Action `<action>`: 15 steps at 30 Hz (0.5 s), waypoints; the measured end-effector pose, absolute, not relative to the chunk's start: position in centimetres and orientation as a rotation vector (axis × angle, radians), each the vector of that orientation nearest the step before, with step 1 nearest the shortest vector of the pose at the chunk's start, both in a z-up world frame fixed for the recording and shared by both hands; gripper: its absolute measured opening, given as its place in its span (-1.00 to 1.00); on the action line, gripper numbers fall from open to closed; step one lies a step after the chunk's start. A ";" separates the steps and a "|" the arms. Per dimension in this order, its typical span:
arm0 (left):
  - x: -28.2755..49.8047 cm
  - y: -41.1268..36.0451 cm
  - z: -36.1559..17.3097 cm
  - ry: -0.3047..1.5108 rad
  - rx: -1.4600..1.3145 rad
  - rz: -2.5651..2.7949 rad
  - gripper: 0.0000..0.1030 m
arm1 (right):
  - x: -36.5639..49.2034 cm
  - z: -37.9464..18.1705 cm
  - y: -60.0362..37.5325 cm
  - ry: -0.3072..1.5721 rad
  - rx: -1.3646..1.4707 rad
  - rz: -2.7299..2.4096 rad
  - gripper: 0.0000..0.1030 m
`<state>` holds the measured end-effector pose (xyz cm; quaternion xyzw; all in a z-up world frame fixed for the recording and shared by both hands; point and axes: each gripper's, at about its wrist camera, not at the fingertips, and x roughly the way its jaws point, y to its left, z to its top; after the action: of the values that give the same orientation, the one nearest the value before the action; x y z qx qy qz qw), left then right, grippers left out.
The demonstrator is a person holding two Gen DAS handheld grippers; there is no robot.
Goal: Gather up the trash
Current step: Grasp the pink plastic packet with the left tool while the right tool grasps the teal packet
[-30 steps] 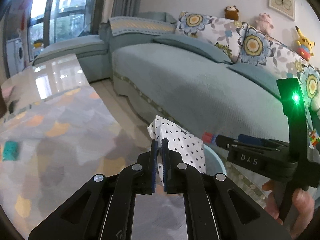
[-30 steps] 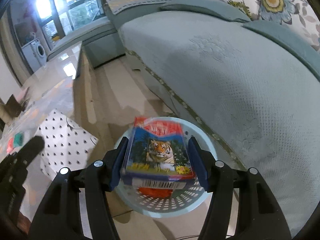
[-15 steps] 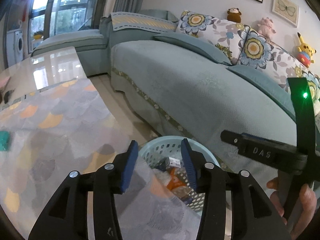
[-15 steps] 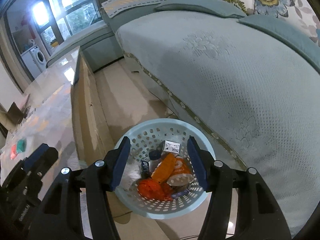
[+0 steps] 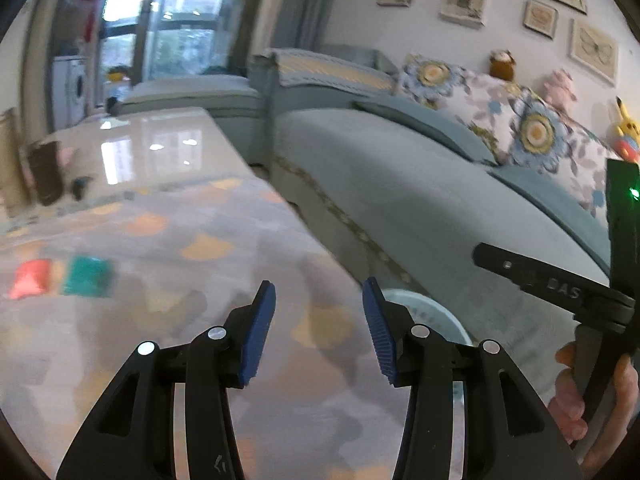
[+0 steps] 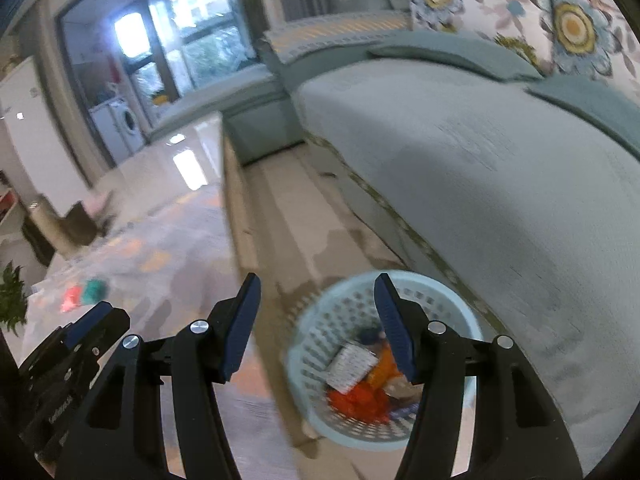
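Beside the sofa (image 6: 500, 168), both the left hand-held gripper (image 5: 318, 328) and right hand-held gripper (image 6: 316, 320) are held spread wide, empty, near the basket (image 6: 316, 344).

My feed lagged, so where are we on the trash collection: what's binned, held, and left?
Done: the basket on the floor by the sofa holds several wrappers and a box.
In hand: nothing; the left tongs and right tongs are both open and empty.
Left: a red packet and green packet lie on the table.
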<state>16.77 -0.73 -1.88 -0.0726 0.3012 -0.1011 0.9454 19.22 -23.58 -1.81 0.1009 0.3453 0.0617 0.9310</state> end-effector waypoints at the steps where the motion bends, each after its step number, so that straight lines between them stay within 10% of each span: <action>1: 16.6 0.3 -1.6 0.608 -0.150 -0.189 -0.14 | 19.2 -1.5 -23.0 0.695 0.205 0.142 0.07; 15: 16.5 21.2 -1.9 0.634 -0.239 0.174 0.56 | 17.1 -3.0 -6.4 0.696 0.027 0.446 0.08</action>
<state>16.47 21.20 -1.95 -0.1170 0.3104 0.0853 0.9395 17.06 -6.37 -2.97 0.0133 0.3383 0.2166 0.9157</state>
